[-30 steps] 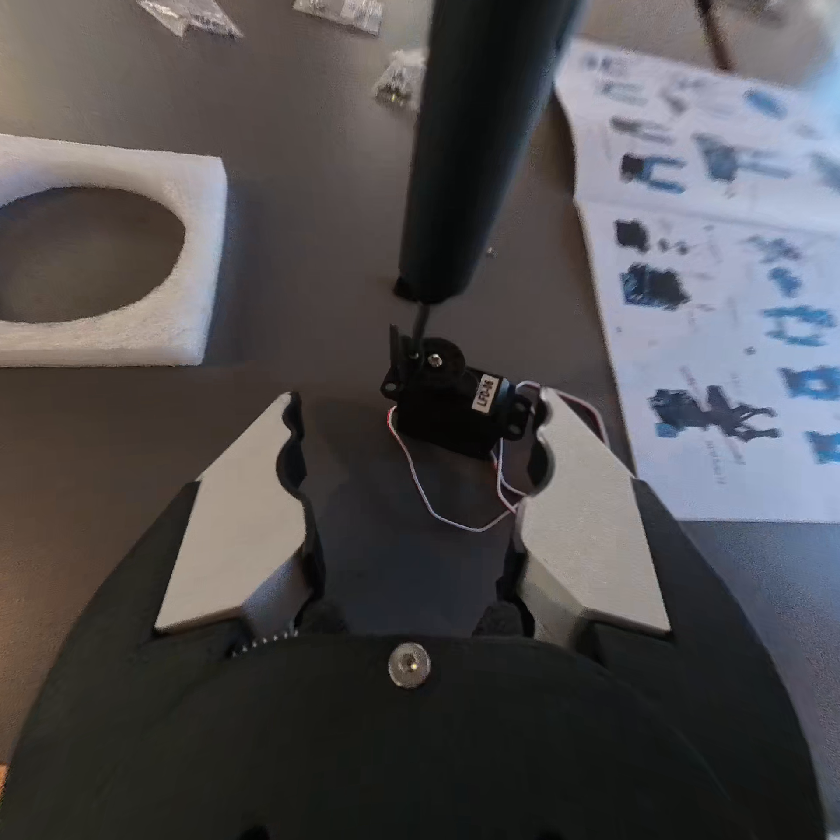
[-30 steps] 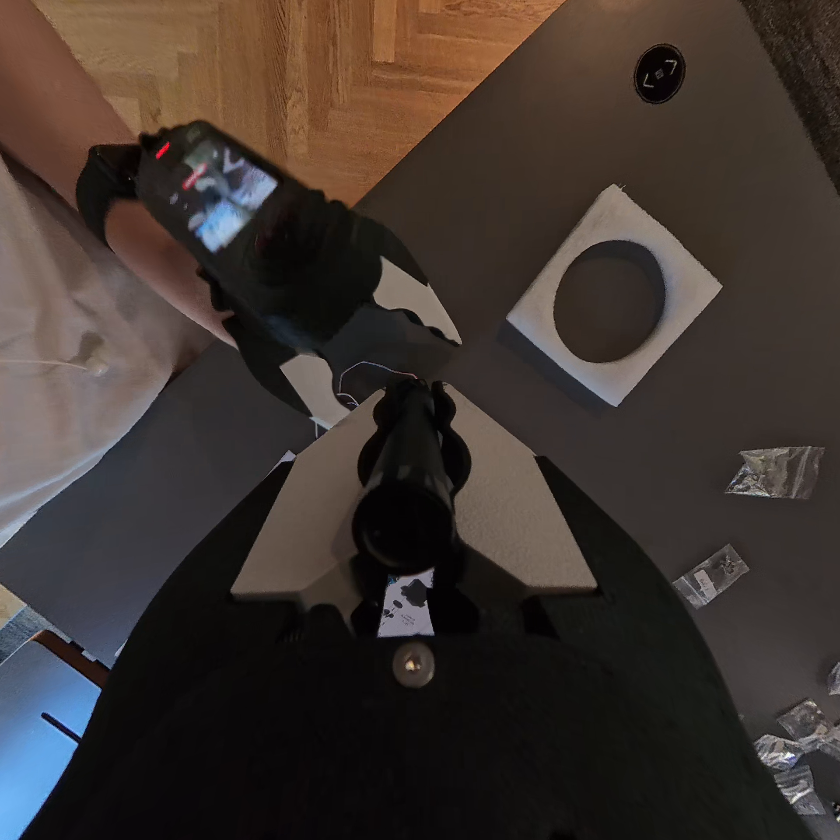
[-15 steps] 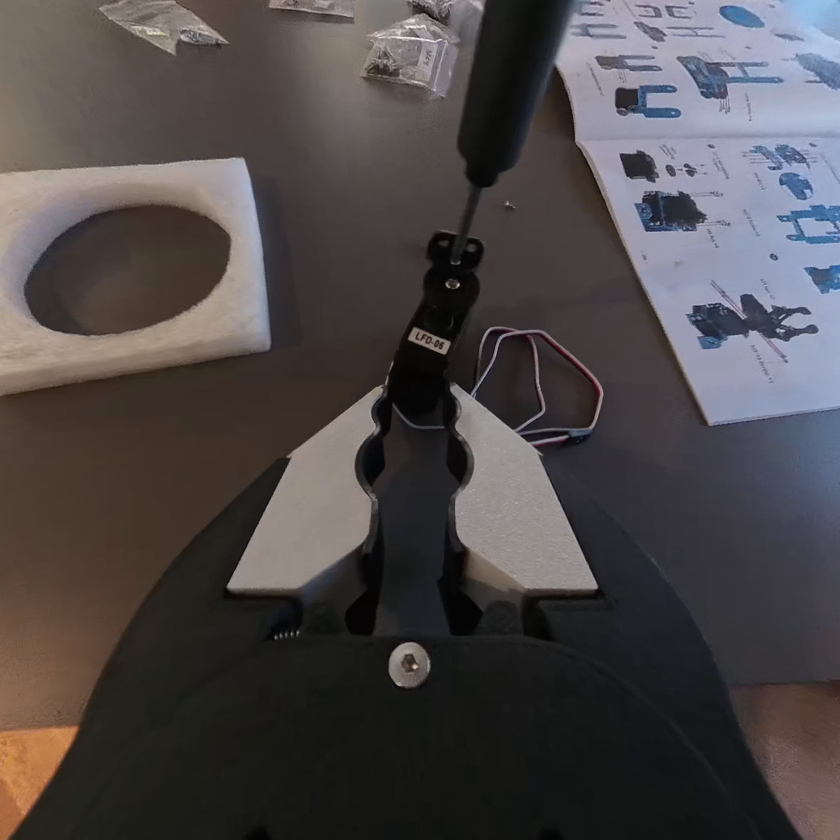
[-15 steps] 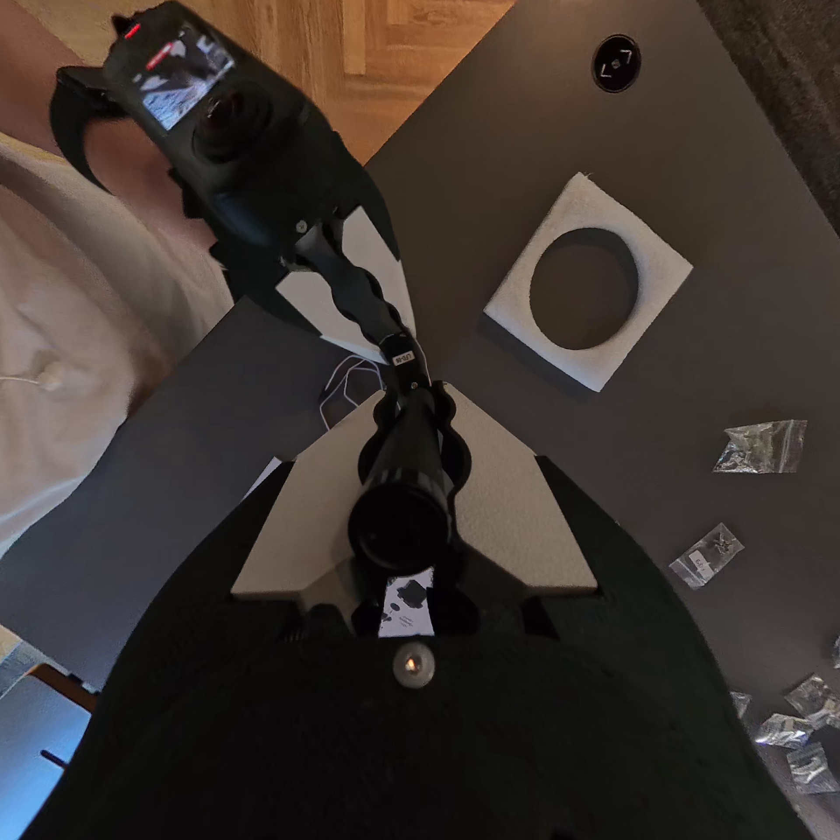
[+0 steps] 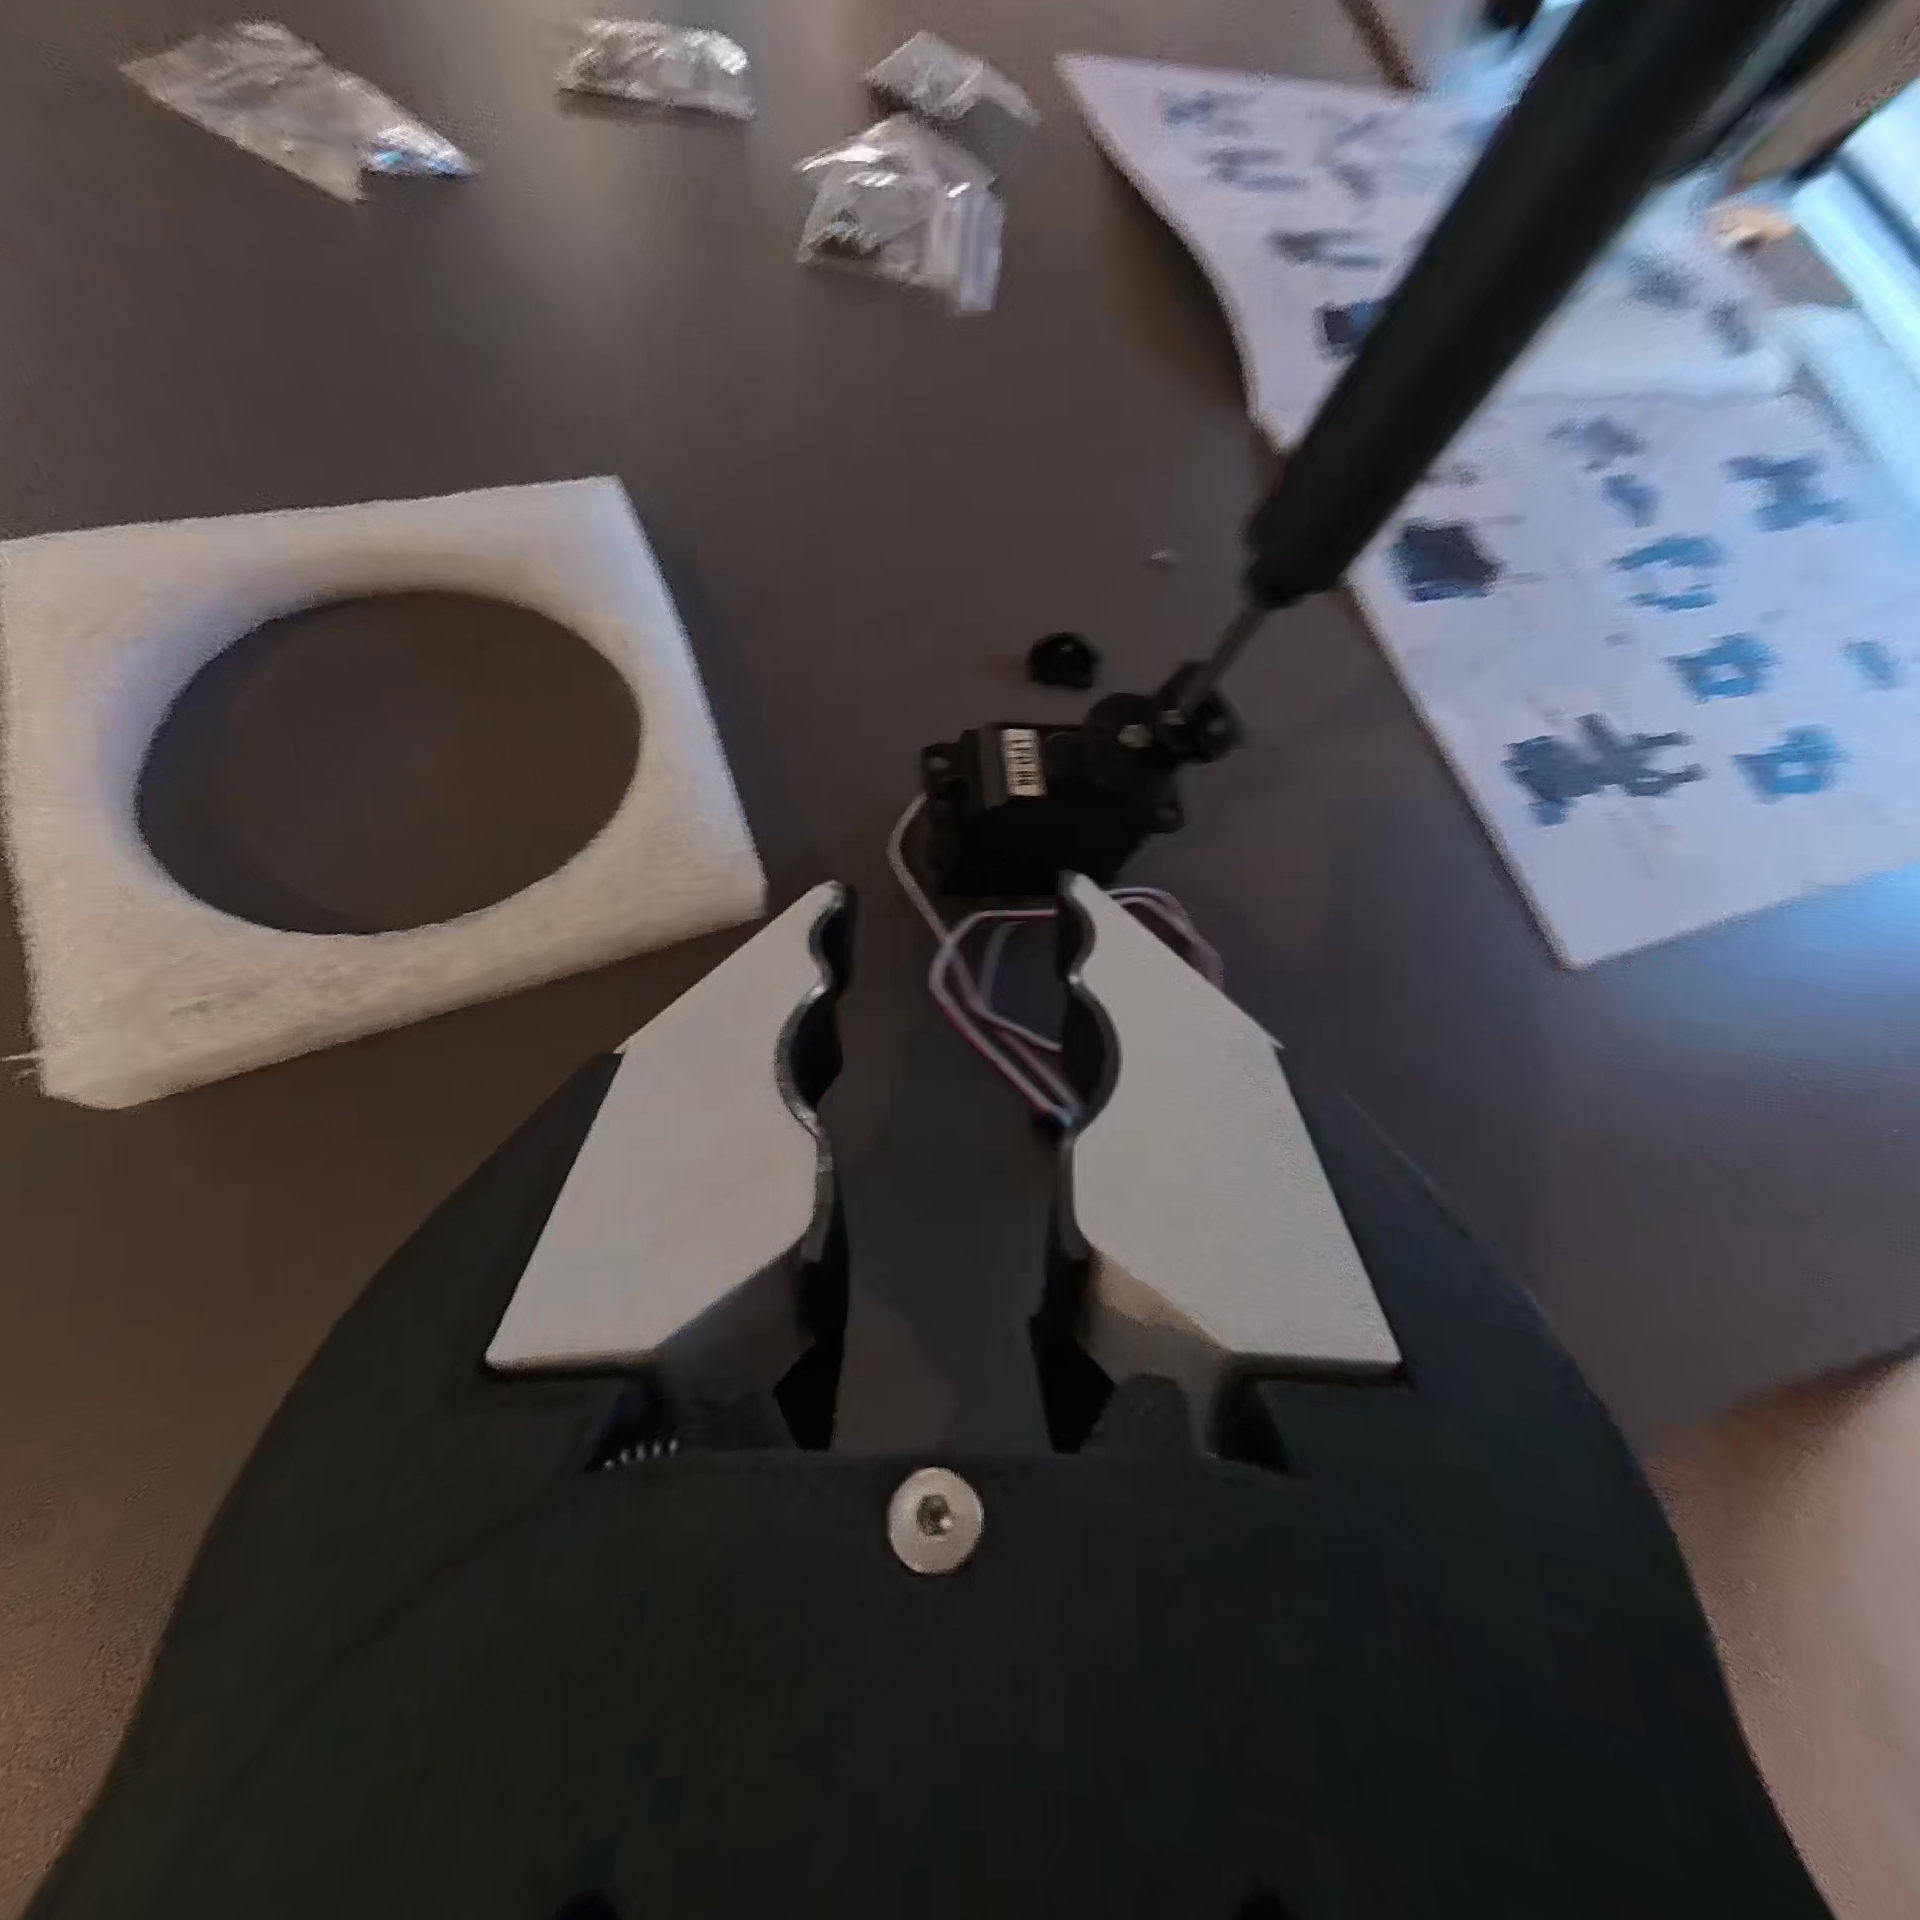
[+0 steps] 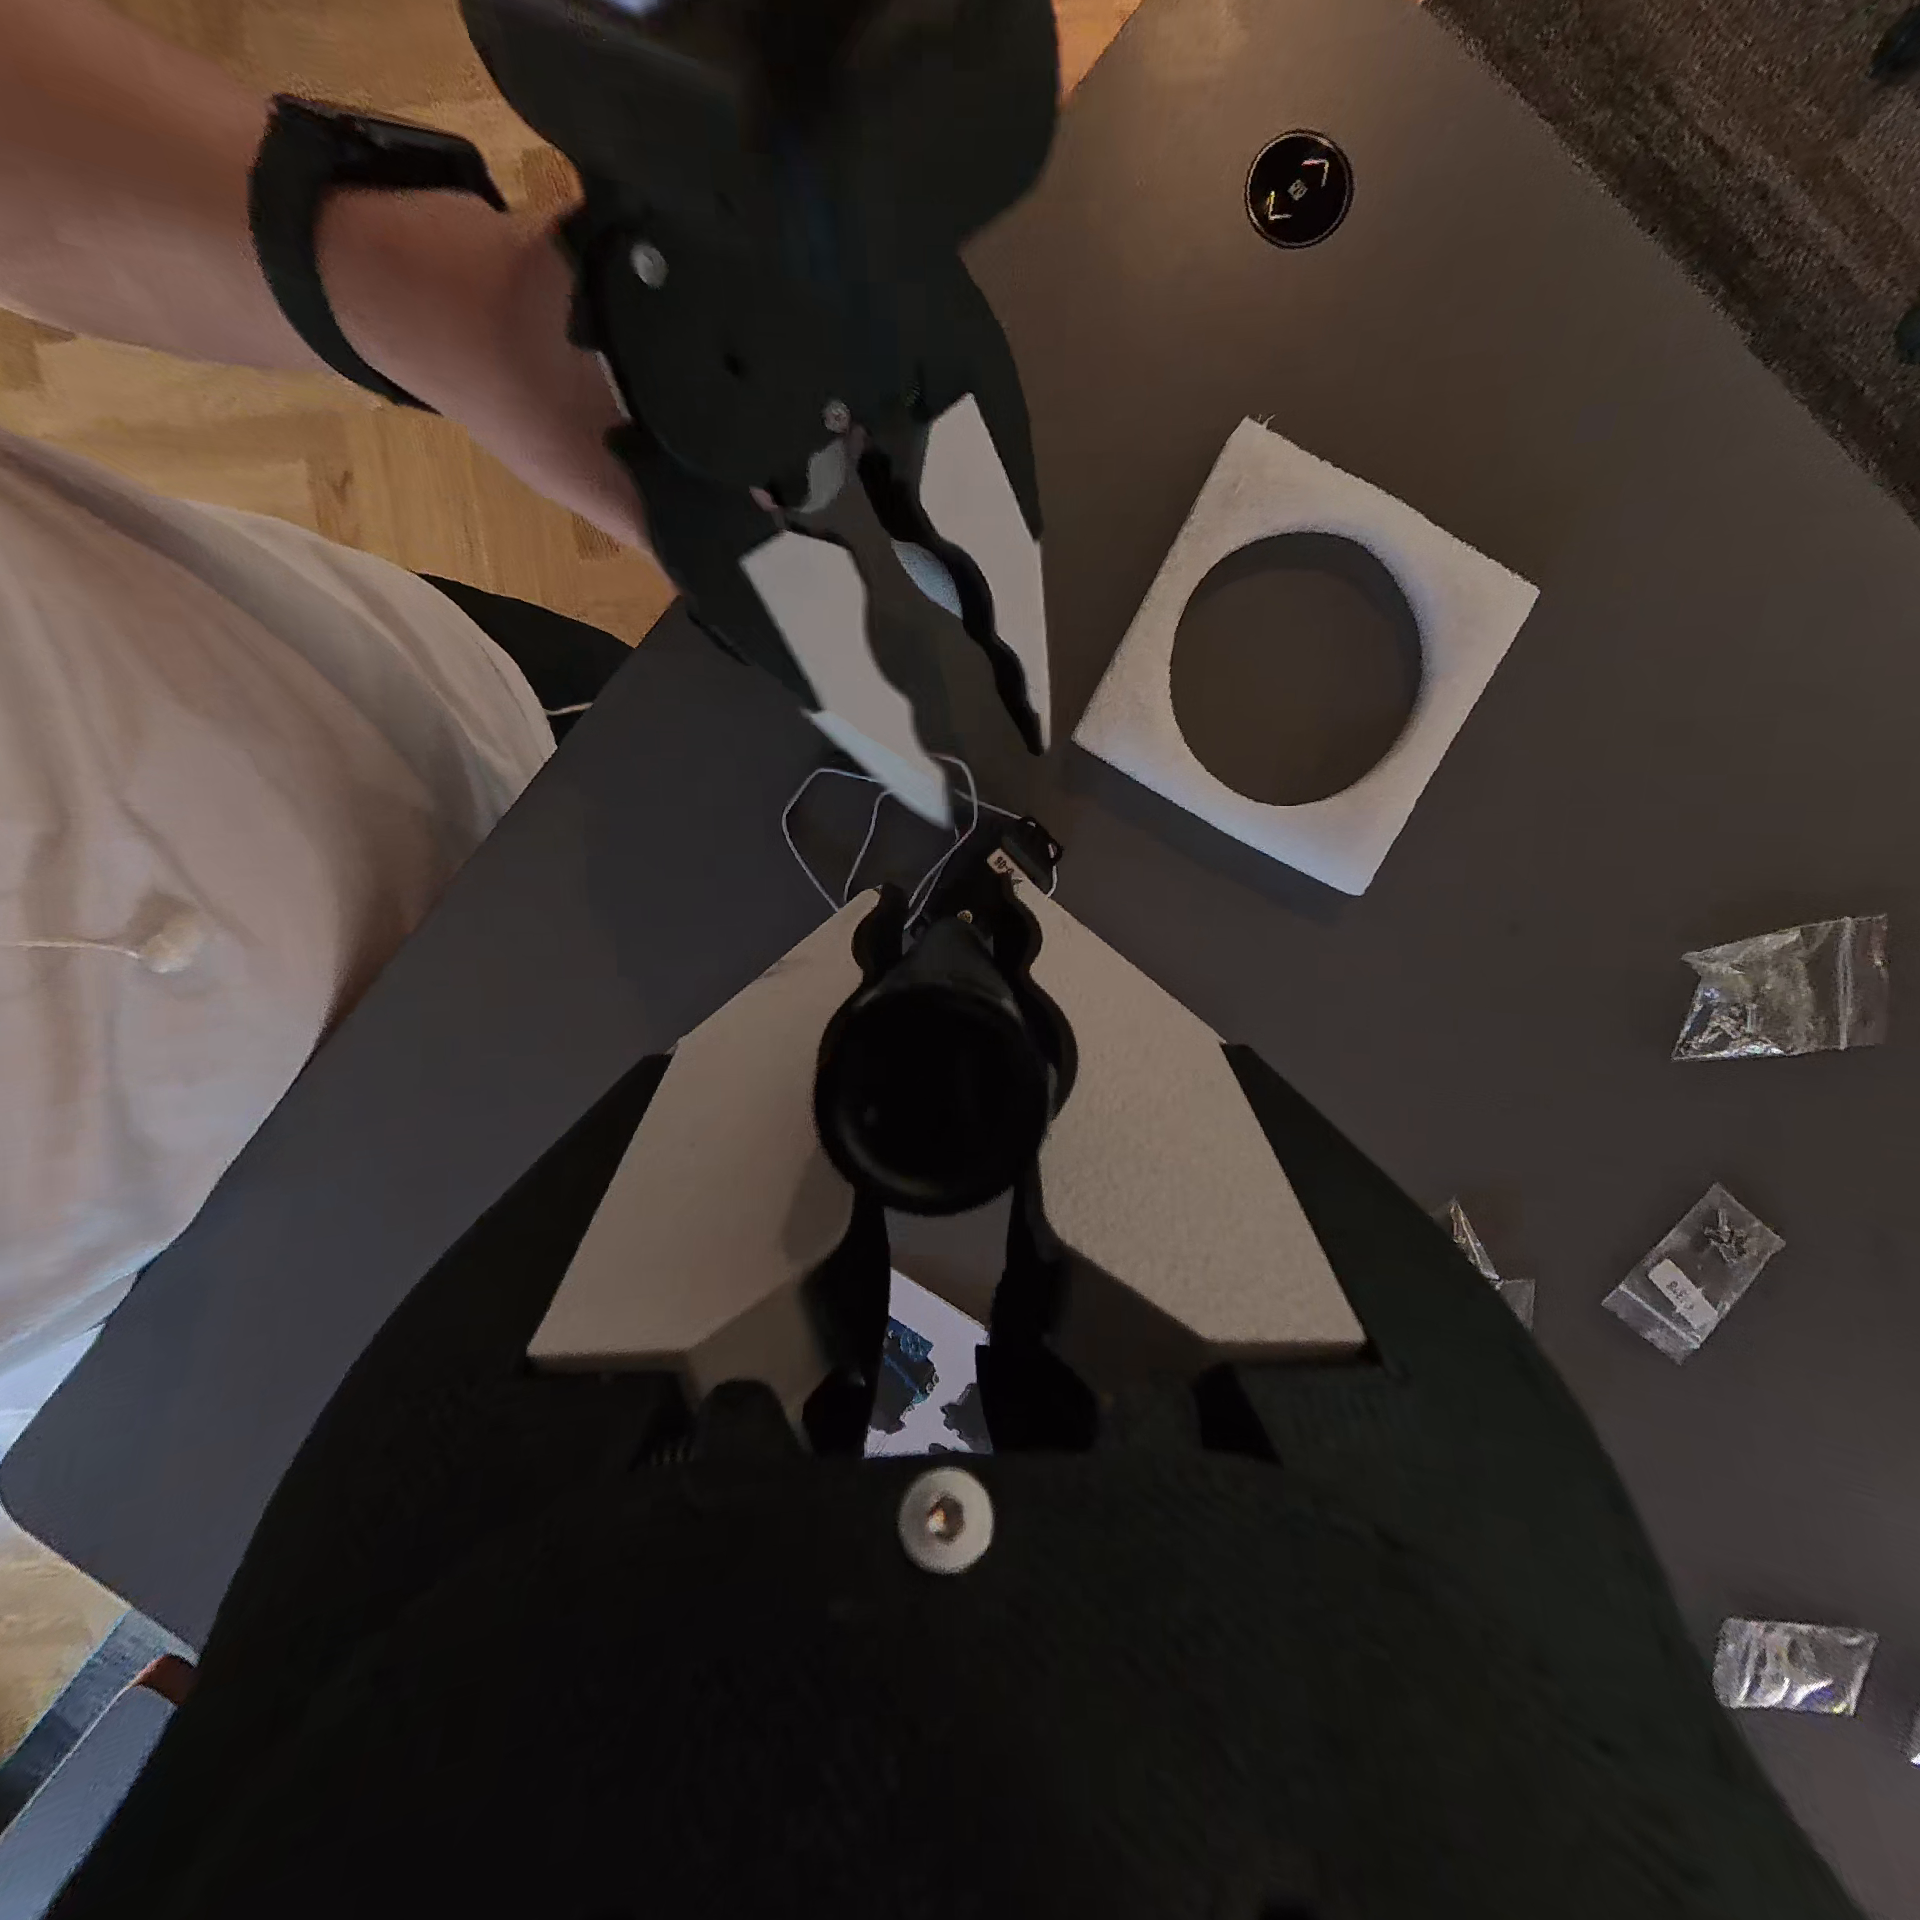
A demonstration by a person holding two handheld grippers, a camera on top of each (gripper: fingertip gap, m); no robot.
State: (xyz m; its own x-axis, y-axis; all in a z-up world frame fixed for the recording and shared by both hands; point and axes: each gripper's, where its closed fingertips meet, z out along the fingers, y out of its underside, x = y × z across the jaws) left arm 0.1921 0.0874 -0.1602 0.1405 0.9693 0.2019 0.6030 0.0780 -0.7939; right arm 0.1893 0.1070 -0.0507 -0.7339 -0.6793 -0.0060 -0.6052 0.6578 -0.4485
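A small black servo (image 5: 1039, 800) with a white label lies on the dark table, just beyond my left gripper (image 5: 951, 904), which is open and empty. The servo's thin wires (image 5: 997, 997) loop between the fingers. My right gripper (image 6: 951, 914) is shut on a black screwdriver (image 6: 935, 1081). In the left wrist view the screwdriver (image 5: 1455, 291) slants down from the upper right, its tip at the servo's horn. A small loose black part (image 5: 1060, 660) lies just behind the servo. The right wrist view shows the servo (image 6: 1013, 857) below the left gripper (image 6: 987, 774).
A white foam square (image 5: 343, 748) with a round hole lies left of the servo. Several small clear bags of hardware (image 5: 904, 208) lie at the back. A printed instruction sheet (image 5: 1662, 623) lies to the right. A person's arm and white shirt (image 6: 208, 831) are at the table edge. The grippers' ends are close to 11 centimetres from one another.
Half a second ago my left gripper was shut on the servo, holding it up. Now it is open and the servo lies on the table. The screwdriver has swung to the right.
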